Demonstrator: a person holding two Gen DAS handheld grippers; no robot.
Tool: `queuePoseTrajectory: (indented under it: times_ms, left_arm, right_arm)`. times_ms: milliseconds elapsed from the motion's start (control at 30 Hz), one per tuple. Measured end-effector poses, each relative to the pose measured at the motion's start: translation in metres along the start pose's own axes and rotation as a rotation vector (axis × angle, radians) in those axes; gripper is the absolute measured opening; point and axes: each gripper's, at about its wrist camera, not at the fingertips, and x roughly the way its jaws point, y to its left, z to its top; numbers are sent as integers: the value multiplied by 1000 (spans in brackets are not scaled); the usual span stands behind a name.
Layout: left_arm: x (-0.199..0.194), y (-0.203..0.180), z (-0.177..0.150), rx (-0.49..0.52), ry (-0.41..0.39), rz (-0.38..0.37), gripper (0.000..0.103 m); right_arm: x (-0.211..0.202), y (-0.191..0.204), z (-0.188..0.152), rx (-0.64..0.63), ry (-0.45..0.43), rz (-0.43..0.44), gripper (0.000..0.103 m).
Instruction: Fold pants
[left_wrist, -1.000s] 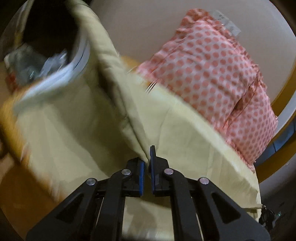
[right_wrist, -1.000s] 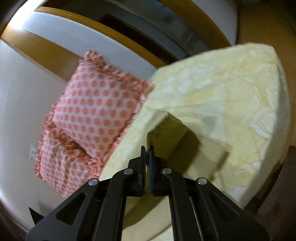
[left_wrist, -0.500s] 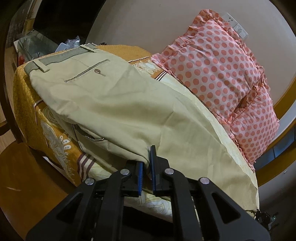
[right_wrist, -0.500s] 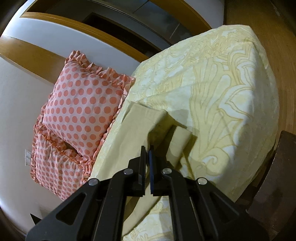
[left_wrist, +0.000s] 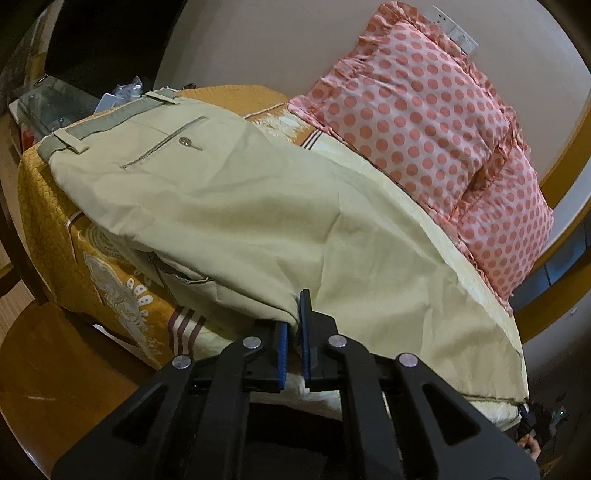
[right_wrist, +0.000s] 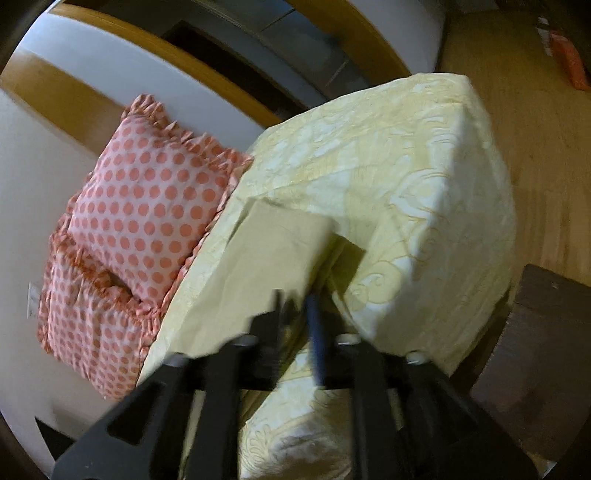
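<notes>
The bed (left_wrist: 51, 236) fills both views, covered by a spread that is orange-patterned at the far left end and pale yellow (right_wrist: 424, 177) toward the right end. 2 pink polka-dot pillows (left_wrist: 424, 122) lean against the wall along the far side.

The khaki pants (left_wrist: 229, 206) lie stretched along the bed from left to right. The waistband (left_wrist: 107, 122), with its belt loops and a buttoned back pocket, sits at the far left end; the legs run toward the right, and their cuffs (right_wrist: 284, 229) rest flat on the yellow part, just beside the pillows. From the single pocket on show and the doubled edge along the near side, I judge that the legs already lie 1 on the other, so the lengthwise fold looks done.

The left gripper (left_wrist: 293, 332) is clenched on the near edge of the pants about midway along the leg, with cloth pinched between its blue pads (left_wrist: 282, 347). The right gripper (right_wrist: 299, 321) is blurred; its jaws stand apart with a clear gap, and cloth lies just in front of them, so it appears released or releasing near the cuff end.

What is left, as I read it: the crosswise folds that bring cuffs toward waistband, and smoothing the creases across the seat and thigh.
</notes>
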Motion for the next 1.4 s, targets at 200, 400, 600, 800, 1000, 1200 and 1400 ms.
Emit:
queuePoseTrajectory:
  times_ms: [200,400,600,800,1000,1200,1400]
  left_arm:
    - [-37,4,-5,36,-51,1,30]
    - [-83,3,2,42,-277,113,65]
    - [-41,-24,12,124,-210,52,71]
    - [0,-18,7,103,-121,53,72]
    - [4,-19,1,123,-144,61,77]
    - [-13,-13,0,87,-189,45,78]
    - [-43,26,6,5,-284,122,79]
  right_arm:
    - [-9,-2,10,-20,-95,-45,54]
    - [12,6,-2,-112,-43,19,38]
    - [22,-6,-2,-163,-74,34,3]
    - [14,57,-10,-348,-82,150,3]
    - [21,185,-75,-595,76,486,3]
    - [52,270,-233,-884,498,680,9]
    - [41,266,-308,-1101,635,639,49]
